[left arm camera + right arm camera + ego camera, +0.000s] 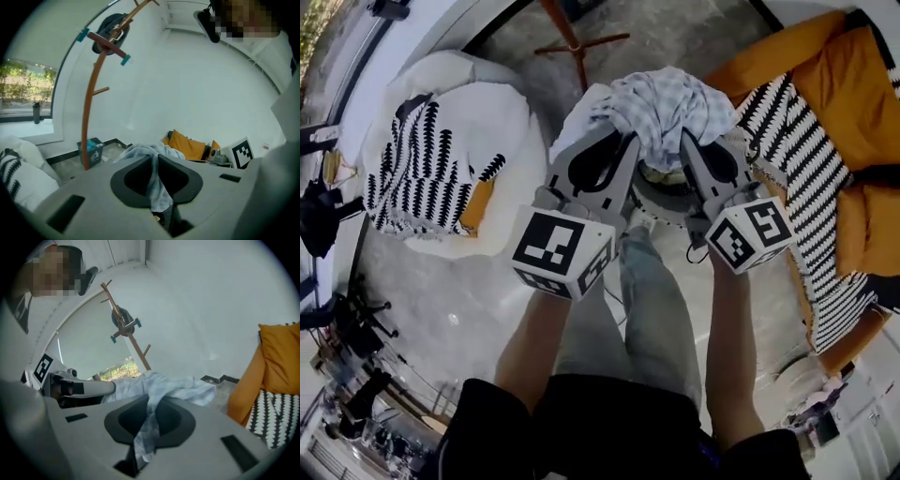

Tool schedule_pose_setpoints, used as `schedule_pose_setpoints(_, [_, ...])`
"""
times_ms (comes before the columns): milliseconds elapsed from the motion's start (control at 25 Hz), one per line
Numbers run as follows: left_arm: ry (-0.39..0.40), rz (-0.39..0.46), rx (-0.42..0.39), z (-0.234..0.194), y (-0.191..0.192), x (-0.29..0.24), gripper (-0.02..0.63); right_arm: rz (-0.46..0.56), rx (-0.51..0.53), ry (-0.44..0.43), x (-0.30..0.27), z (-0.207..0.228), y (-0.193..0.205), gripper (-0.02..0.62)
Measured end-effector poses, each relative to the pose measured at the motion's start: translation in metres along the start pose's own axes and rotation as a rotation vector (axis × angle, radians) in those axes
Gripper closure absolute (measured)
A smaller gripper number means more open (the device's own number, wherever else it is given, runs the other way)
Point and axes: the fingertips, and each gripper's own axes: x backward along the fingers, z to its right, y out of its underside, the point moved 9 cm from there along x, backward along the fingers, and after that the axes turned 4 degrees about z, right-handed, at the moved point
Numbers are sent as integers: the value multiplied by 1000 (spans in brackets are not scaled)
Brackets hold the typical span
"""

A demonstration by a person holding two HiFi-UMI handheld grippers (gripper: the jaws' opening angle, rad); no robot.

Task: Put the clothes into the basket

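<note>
Head view: cloth (670,103), hand-held grippers (623,145) (692,145) tight

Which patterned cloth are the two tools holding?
The pale checked cloth, pinched by the left tool and right tool. The tree-patterned throw on the white seat and striped throw on the orange sofa lie untouched.

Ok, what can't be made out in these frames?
- The basket: no view shows one clearly. In the head view the checked cloth, the left gripper and the right gripper cover a round thing below.
- Garment type: the cloth is bunched between the shut jaws in every view.
- Coat stand: one end is cut off by the head view's upper edge.
</note>
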Motion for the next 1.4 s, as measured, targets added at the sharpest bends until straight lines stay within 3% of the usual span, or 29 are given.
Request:
schedule_pose_setpoints(280, [285,-13,-56,123,-39,-60,561,125,-2,242,125,44,-64,555])
schedule_pose_setpoints(480, [451,-89,-22,184,5,-98,561,119,-14,411,200,78,-48,555])
schedule_pose_setpoints(600, [490,-145,-14,203,43,-114,561,108,-49,466,224,98,-18,555])
schedule_pose_setpoints(720, [448,-213,-33,191,77,-124,561,85,-97,468,220,108,16,554])
schedule_pose_setpoints(920, [299,-360,-55,143,133,-140,561,4,-171,419,184,120,75,554])
schedule_pose_setpoints(1240, [112,-519,-114,92,190,-161,556,-160,-251,400,132,140,142,554])
schedule_pose_setpoints(1360, [87,-585,-102,79,211,-167,452,-234,-260,417,121,148,161,545])
schedule_pose_setpoints(1400, [78,-601,-92,75,216,-168,436,-260,-264,422,118,150,166,497])
